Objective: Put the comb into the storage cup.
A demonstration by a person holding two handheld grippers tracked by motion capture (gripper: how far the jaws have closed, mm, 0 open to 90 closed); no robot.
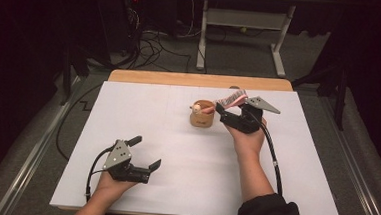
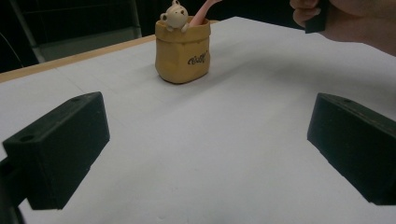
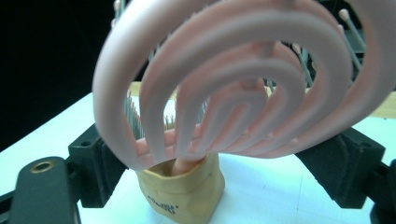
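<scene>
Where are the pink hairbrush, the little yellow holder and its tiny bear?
pink hairbrush (image 3: pixel 243 79), right gripper view, on its looped head.
yellow holder (image 2: pixel 182 58), left gripper view, on its front wall.
bear (image 2: pixel 174 16), left gripper view, on its head.

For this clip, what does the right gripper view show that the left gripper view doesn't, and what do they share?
Right gripper view alone: the pink vented plastic hairbrush head with its arched ribs and metal bristles, clamped between the right gripper jaws, its handle going down into the holder.

Left gripper view alone: the cream bear figure on the holder's rim, the left gripper with jaws wide apart and nothing between them, and the person's hand at top right.

Both: the tan sack-shaped holder standing on the white table sheet, with the pink handle in it.
</scene>
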